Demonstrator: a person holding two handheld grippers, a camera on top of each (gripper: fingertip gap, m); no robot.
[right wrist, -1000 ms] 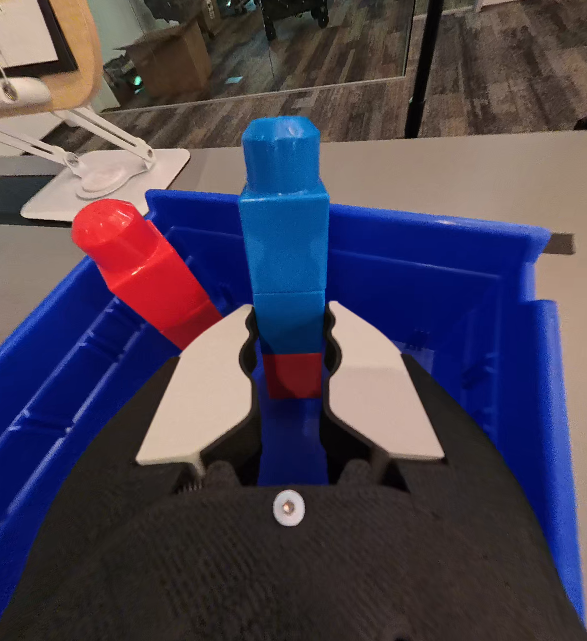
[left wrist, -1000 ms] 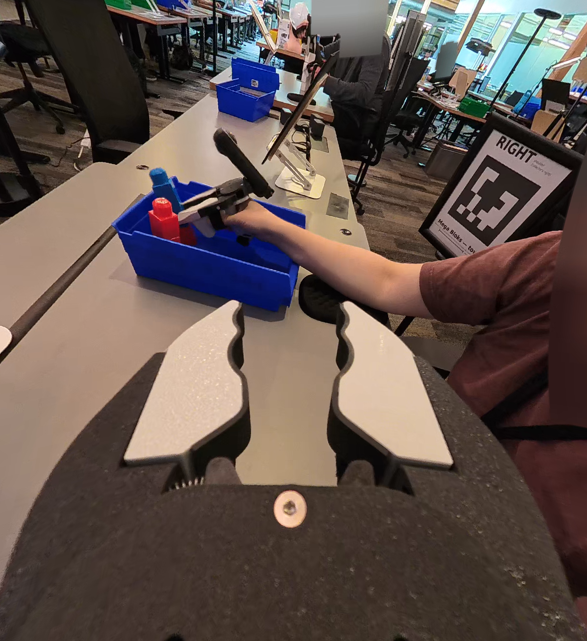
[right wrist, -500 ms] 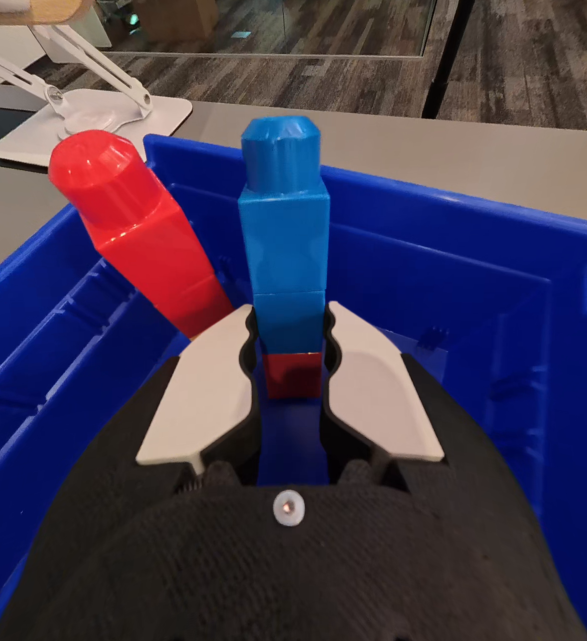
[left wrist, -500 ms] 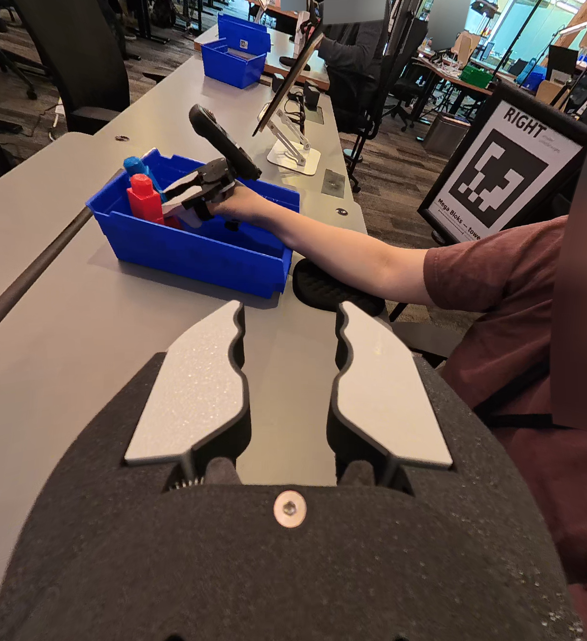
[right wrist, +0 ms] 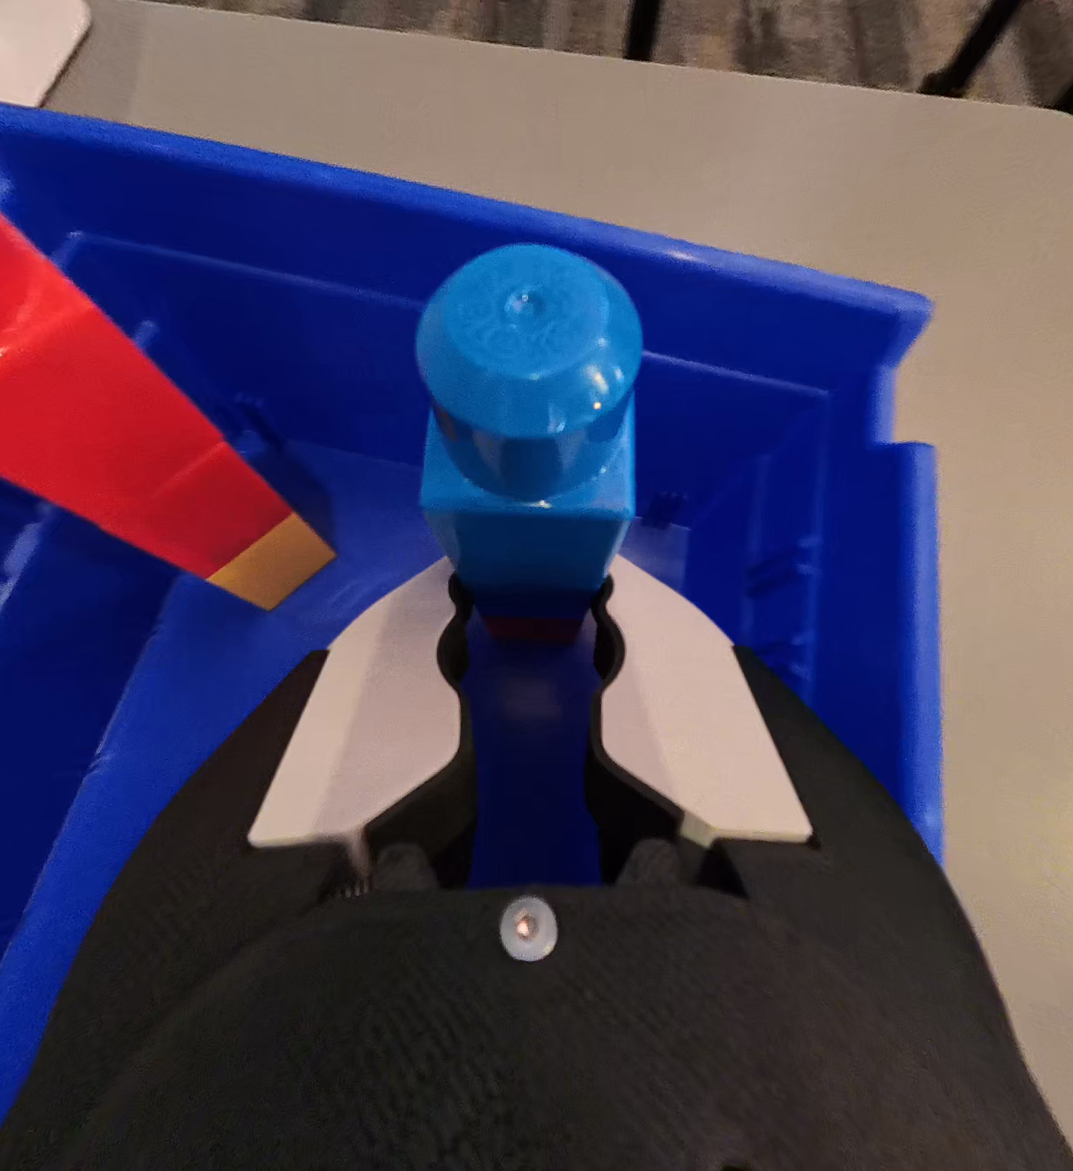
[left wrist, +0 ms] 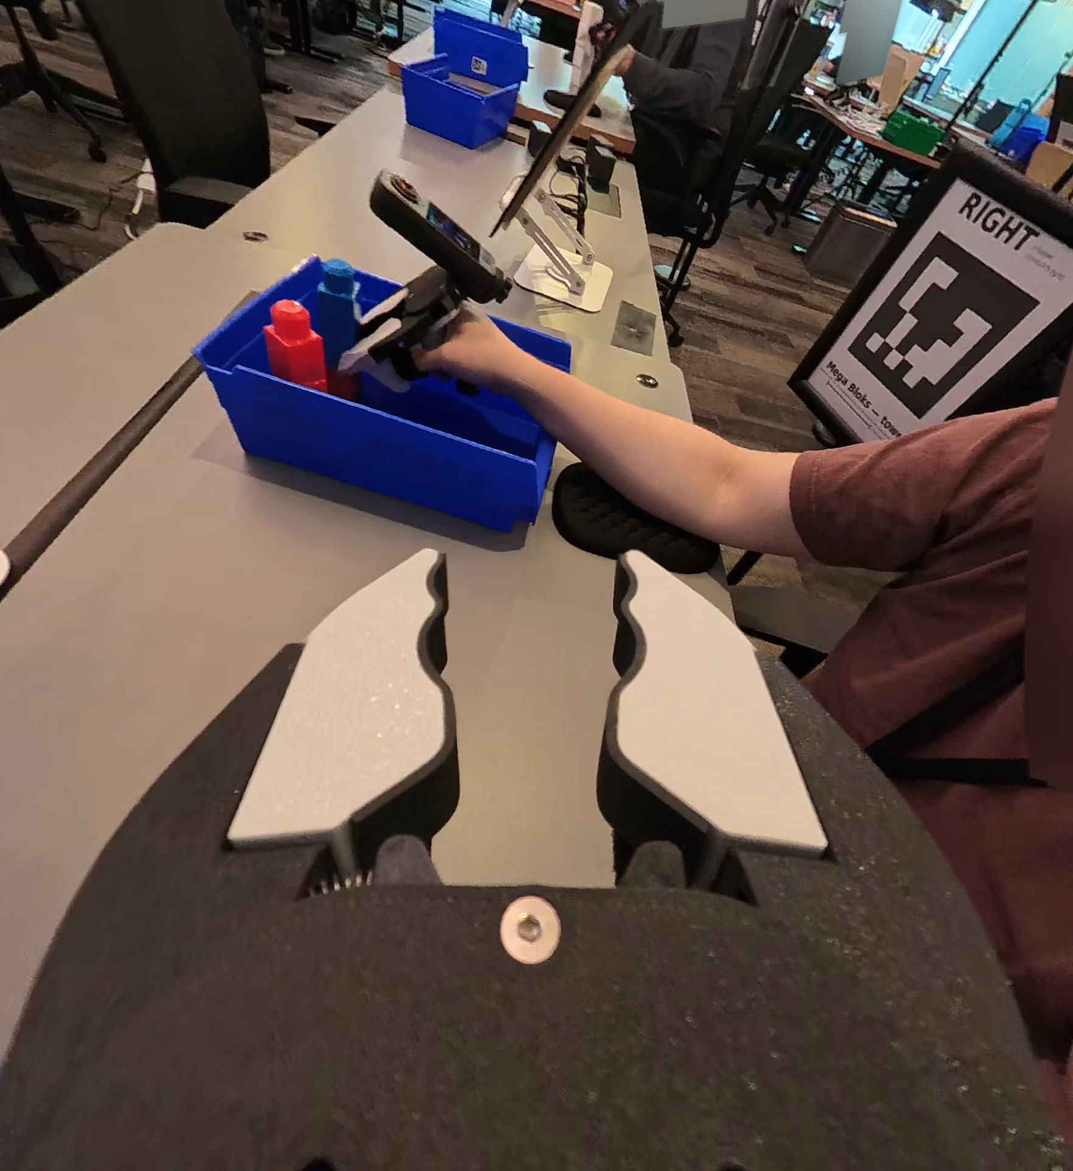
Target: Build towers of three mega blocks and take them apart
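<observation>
The right hand-held gripper reaches down into the blue bin on the grey desk and is clenched on a tower of blocks: its two pads press the sides of the middle blue block, with another blue block and its round stud rising straight ahead of the fingertips and a red block at the bottom, just below them. Just to the left of that gripper, a second tower stands in the same bin, red blocks on top of a yellow one, apart from the pads.

The left hand-held gripper hovers over bare desk, released, with only the desk surface between its fingers. The bin lies well ahead of it and to the left, and a black pad rests on the desk just beyond its right fingertip.
</observation>
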